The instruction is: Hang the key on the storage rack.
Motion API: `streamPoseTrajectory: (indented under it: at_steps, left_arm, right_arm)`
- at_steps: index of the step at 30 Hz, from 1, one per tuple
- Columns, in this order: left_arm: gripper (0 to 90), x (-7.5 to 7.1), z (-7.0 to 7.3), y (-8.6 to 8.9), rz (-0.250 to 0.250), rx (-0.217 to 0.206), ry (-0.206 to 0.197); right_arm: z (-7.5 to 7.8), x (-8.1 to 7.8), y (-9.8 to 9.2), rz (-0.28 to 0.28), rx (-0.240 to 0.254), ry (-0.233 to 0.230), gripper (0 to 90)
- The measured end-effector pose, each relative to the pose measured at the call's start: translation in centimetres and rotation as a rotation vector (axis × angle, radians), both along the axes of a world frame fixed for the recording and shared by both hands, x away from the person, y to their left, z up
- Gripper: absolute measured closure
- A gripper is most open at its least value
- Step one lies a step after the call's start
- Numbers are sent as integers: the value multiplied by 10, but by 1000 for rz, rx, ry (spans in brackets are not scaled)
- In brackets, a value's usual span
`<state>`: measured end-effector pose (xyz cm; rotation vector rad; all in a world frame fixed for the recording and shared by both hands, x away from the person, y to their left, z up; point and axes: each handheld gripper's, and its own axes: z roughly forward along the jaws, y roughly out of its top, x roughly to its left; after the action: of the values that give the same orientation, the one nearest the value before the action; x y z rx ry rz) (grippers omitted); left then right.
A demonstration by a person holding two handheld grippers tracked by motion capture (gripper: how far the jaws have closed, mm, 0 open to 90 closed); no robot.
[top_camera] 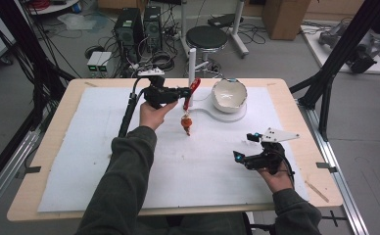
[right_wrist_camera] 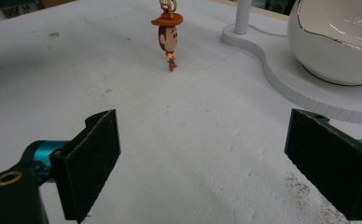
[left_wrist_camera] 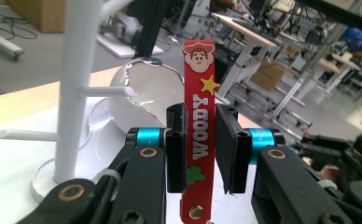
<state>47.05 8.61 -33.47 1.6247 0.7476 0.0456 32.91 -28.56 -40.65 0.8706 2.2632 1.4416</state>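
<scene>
The left claw (top_camera: 182, 91) is held up over the far middle of the tabletop (top_camera: 60, 122), and its two black jaws are clamped on a red strap (left_wrist_camera: 200, 126) printed with a cowboy face, a yellow star and the word WOODY. In the left gripper view the strap stands upright between the pads, one pad pressed flat against it and the other just beside it, with a brass rivet low on the strap. From the strap's lower end a small cowboy figure (top_camera: 186, 122) hangs above the white mat (top_camera: 100, 161) that covers the tabletop; in the right gripper view the figure (right_wrist_camera: 168, 37) shows a brown hat and a gold ring at its top, and whether its feet touch the mat cannot be told. Just beyond the strap stands a white peg stand (top_camera: 192, 66), upright, with short horizontal pegs, on a flat white base (top_camera: 212, 115). On that same base, to the right of the stand, a white bowl (top_camera: 229, 95) sits tilted with its opening toward the person. The right claw (top_camera: 244, 147) hovers low over the near right part of the mat, well apart from the figure, its jaws spread wide with nothing between them.
</scene>
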Motion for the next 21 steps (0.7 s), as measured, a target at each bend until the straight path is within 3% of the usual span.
streamPoseTrajectory:
  at_steps: [10,15,21]
  left_arm:
    - [746,16,-17,3,40,9,50]
    - [746,22,-22,4,58,-24,74]
    - [746,26,-27,4,71,-30,87]
  right_arm:
    - [0,1,0,1,5,0,96]
    - [0,1,-1,3,8,-6,96]
    - [0,2,-1,7,10,-5,96]
